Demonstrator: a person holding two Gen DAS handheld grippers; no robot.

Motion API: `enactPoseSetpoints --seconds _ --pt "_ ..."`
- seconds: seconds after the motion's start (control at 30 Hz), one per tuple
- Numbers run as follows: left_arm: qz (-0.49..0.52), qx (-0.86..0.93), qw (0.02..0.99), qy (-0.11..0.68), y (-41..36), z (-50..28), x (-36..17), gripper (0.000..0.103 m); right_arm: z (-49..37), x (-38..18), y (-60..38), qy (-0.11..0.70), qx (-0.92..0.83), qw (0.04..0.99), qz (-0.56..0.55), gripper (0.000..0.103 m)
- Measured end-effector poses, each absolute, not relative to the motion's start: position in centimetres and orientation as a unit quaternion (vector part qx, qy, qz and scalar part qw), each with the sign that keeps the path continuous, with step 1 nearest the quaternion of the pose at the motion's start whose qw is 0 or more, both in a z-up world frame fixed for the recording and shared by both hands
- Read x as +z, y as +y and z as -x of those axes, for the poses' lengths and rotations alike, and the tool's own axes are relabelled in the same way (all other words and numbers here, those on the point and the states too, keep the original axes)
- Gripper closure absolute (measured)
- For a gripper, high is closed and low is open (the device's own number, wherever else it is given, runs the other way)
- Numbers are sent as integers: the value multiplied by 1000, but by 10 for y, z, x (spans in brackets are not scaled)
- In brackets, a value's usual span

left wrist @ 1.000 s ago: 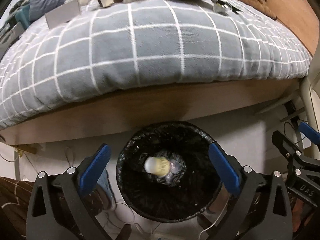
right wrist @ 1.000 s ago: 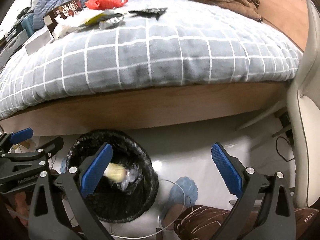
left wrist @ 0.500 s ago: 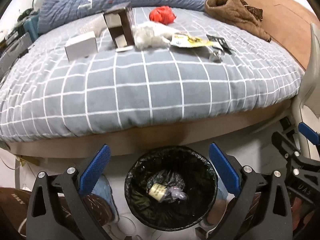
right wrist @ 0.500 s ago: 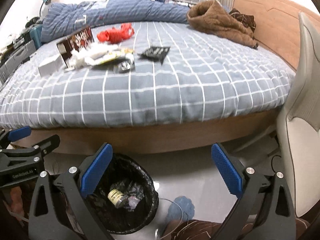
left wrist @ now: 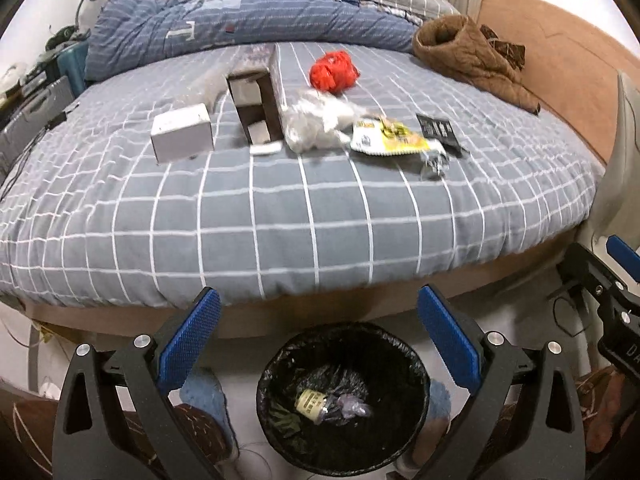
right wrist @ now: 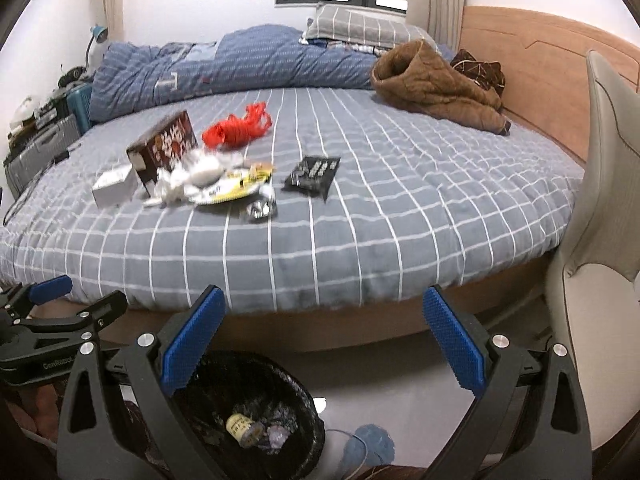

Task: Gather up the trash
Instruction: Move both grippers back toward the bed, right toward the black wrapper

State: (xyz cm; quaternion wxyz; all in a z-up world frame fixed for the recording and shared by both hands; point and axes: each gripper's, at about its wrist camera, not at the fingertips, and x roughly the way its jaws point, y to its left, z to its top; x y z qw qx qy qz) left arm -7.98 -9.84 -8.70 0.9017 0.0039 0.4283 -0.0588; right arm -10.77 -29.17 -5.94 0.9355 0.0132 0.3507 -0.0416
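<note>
A black-lined trash bin point(left wrist: 418, 364) point(right wrist: 308, 400) stands on the floor by the bed, holding a small yellowish bottle point(left wrist: 311, 403) point(right wrist: 239, 426) and clear wrap. My left gripper point(left wrist: 318, 336) hangs open and empty above the bin. My right gripper point(right wrist: 324, 338) is open and empty, to the bin's right. Trash lies on the bed: a red bag point(left wrist: 334, 71) point(right wrist: 236, 128), brown box point(left wrist: 256, 96) point(right wrist: 164, 148), white box point(left wrist: 182, 132) point(right wrist: 114, 186), clear plastic point(left wrist: 320, 122), yellow wrapper point(left wrist: 390, 138) point(right wrist: 232, 186), black packet point(left wrist: 438, 130) point(right wrist: 314, 172), foil scrap point(right wrist: 262, 208).
The bed has a grey checked sheet point(left wrist: 280, 216), a rolled blue duvet point(right wrist: 240, 64) and a brown jacket point(right wrist: 436, 80) at the back. A beige chair point(right wrist: 600, 240) stands at the right. Suitcases point(right wrist: 44, 140) crowd the left. Blue slippers point(right wrist: 370, 444) and cables lie near the bin.
Both grippers have risen and tilted up from the bin, so the bed top and its trash came into view. The yellowish bottle, falling a second ago, now rests in the bin.
</note>
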Motion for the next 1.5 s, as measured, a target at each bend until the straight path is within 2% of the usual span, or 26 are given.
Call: enactPoseSetpoints --seconds 0.47,1.13,1.27,1.5 --pt "-5 -46 916 398 -84 47 -59 6 63 -46 -293 332 -45 942 -4 8" --pt "10 0 916 401 -47 -64 -55 7 -34 -48 -298 346 -48 937 -11 8" --pt "5 0 917 400 -48 -85 -55 7 -67 -54 -298 363 -48 930 -15 12" --pt "5 2 914 406 -50 -120 -61 6 -113 -73 -296 398 -52 916 -5 12"
